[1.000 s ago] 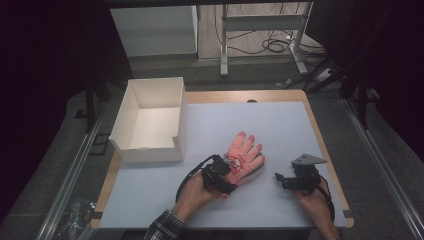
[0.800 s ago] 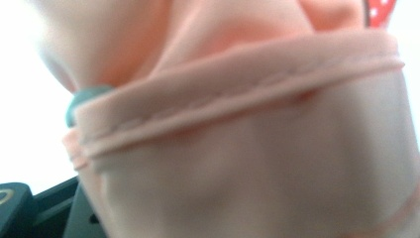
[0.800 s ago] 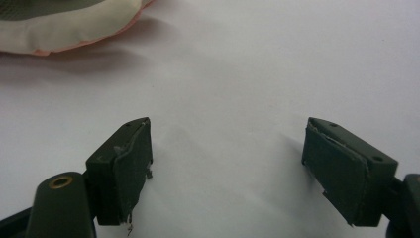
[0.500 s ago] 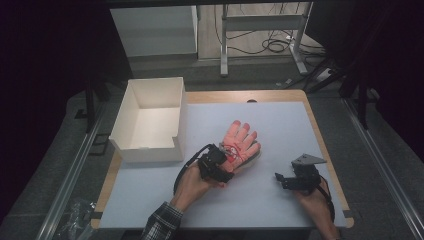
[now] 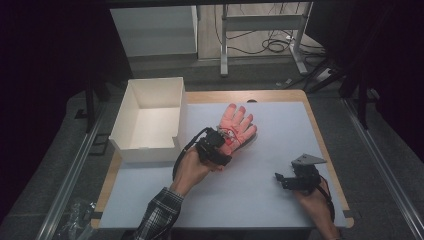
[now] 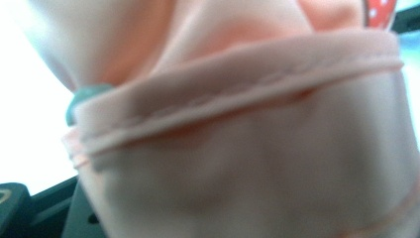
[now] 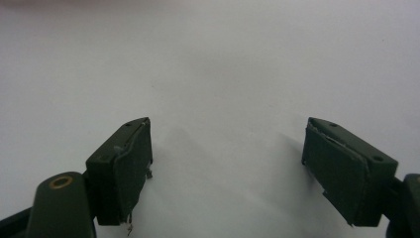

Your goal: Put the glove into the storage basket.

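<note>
Glove (image 5: 236, 126) shifted toward 11 o'clock, cuff clamped by left hand-held gripper (image 5: 218, 145); soft, light, limp. Right hand-held gripper (image 7: 225, 168) spread wide, empty.

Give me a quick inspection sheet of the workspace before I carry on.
Surface: pale mat on a wood-edged table, bare in front.
Job's things: pink glove flat on the mat, fingers pointing away; white box at the left, open, nothing seen inside.
Clutter: nothing seen.
Grippers: left tool at the glove's cuff, pink fabric right against its camera, grip unclear; right tool open over bare mat.
Cables: black cable loops from the left tool.
Surroundings: floor cables beyond the table.
</note>
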{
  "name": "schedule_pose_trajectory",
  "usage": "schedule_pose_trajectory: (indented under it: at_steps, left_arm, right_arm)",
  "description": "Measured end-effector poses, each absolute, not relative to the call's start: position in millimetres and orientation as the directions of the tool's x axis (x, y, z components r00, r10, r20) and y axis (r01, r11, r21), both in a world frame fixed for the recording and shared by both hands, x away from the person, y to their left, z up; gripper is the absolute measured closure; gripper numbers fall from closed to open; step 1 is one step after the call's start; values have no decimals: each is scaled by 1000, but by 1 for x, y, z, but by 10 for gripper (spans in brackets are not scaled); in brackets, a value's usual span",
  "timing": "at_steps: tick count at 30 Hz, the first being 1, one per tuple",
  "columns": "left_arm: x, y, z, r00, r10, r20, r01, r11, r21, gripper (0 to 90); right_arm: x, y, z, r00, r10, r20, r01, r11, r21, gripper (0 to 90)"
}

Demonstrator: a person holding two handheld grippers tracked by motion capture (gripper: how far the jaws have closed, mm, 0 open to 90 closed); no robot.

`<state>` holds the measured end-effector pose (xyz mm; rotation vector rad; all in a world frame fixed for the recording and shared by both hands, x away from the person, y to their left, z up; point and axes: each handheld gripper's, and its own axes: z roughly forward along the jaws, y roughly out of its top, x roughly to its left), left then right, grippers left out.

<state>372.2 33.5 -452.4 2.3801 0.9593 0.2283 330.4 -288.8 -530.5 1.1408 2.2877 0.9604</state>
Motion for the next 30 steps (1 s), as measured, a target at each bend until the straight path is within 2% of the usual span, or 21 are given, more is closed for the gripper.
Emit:
schedule_pose_trajectory:
  at_steps: [17, 30]
  left_arm:
    - [403, 43, -408, 679, 733, -29, 618, -550, 561, 404]
    - [427, 65, -375, 609, 793, 2, 651, -501, 570, 402]
  right_arm:
    - [330, -289, -531, -582, 812, -50, 531, 426, 732, 199]
    - [330, -289, -531, -582, 812, -49, 531, 425, 733, 199]
